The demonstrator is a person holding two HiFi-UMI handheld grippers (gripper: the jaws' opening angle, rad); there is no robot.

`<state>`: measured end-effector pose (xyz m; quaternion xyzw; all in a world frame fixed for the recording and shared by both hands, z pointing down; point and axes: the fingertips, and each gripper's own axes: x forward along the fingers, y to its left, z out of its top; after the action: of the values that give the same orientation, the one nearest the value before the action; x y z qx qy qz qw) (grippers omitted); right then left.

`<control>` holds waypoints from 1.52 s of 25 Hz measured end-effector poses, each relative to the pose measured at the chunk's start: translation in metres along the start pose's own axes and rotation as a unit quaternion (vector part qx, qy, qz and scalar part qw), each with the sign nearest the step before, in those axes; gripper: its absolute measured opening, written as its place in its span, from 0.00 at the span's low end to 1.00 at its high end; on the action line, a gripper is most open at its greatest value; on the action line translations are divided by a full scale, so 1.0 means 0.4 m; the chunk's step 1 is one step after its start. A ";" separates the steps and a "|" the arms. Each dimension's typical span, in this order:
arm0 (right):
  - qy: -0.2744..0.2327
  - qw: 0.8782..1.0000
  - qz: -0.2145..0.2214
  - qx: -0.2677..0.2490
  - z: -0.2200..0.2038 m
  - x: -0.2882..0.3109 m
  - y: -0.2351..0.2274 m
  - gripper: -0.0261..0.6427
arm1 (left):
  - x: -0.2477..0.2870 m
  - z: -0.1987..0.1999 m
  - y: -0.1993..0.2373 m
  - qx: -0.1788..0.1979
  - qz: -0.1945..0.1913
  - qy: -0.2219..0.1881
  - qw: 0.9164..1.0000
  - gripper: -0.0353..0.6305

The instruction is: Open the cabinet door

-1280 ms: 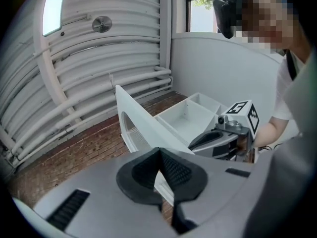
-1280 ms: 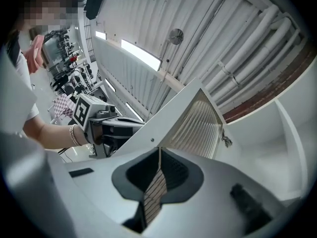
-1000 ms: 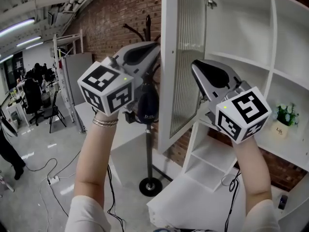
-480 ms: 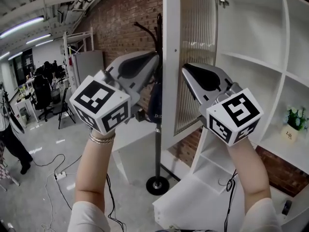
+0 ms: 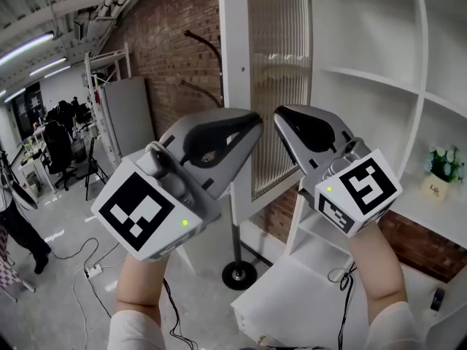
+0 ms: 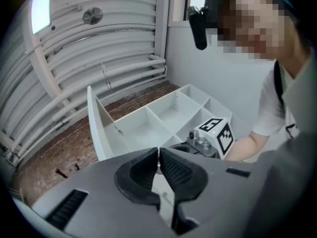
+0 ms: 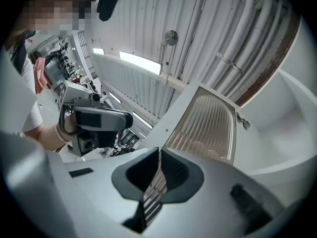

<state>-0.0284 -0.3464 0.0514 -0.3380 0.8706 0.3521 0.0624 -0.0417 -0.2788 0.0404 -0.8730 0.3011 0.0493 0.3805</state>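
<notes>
Cabinet door (image 5: 281, 86): ribbed glass in a white frame, swung wide open, just beyond both grippers. Cabinet (image 5: 365, 28): shelves exposed at right. Left gripper (image 5: 252, 122): jaws pressed together, empty. Right gripper (image 5: 281, 115): likewise. Task judged done; nothing left.

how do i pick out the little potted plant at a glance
Find the white cabinet of open shelves, its ribbed-glass door swung open at the left. In the compartment at the far right edge of the head view stands the potted plant: the only green thing on those shelves, pale flowers in a small white pot.
</notes>
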 end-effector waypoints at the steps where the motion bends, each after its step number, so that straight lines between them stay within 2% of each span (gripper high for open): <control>1: 0.004 1.000 -0.003 0.001 -0.011 -0.020 -0.005 0.09 | 0.008 0.007 -0.034 -0.005 -0.019 -0.011 1.000 0.08; 3: 0.015 1.000 -0.013 0.003 -0.038 -0.061 -0.016 0.09 | 0.025 -0.003 -0.090 -0.001 -0.039 -0.014 0.999 0.08; 7: 0.039 0.999 -0.032 0.007 -0.089 -0.125 -0.034 0.09 | 0.060 -0.070 -0.155 0.028 -0.046 0.022 0.998 0.08; 9: 0.050 0.998 -0.038 0.009 -0.111 -0.150 -0.038 0.09 | 0.077 -0.097 -0.178 0.029 -0.055 0.030 0.998 0.08; 16: 0.094 0.994 -0.063 0.007 -0.194 -0.258 -0.052 0.09 | 0.130 -0.171 -0.263 -0.021 -0.095 0.023 0.995 0.08; 19: 0.114 0.990 -0.077 0.023 -0.243 -0.318 -0.043 0.09 | 0.148 -0.209 -0.304 -0.044 -0.114 0.021 0.992 0.08; 22: 0.139 0.985 -0.089 0.042 -0.294 -0.384 -0.024 0.09 | 0.176 -0.260 -0.362 -0.063 -0.142 0.034 0.987 0.08; 29: 0.181 0.975 -0.110 0.073 -0.395 -0.478 0.018 0.09 | 0.222 -0.383 -0.485 -0.080 -0.188 0.078 0.976 0.08; 34: 0.222 0.961 -0.137 0.095 -0.441 -0.556 0.056 0.09 | 0.215 -0.432 -0.581 -0.126 -0.230 0.088 0.961 0.08; 38: 0.236 0.954 -0.154 0.105 -0.479 -0.596 0.076 0.09 | 0.197 -0.498 -0.633 -0.133 -0.241 0.110 0.955 0.08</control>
<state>0.1594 -0.3263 0.2942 -0.5332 0.8297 0.1552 -0.0559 0.1364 -0.3215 0.3170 -0.9624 0.1123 -0.1006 0.2258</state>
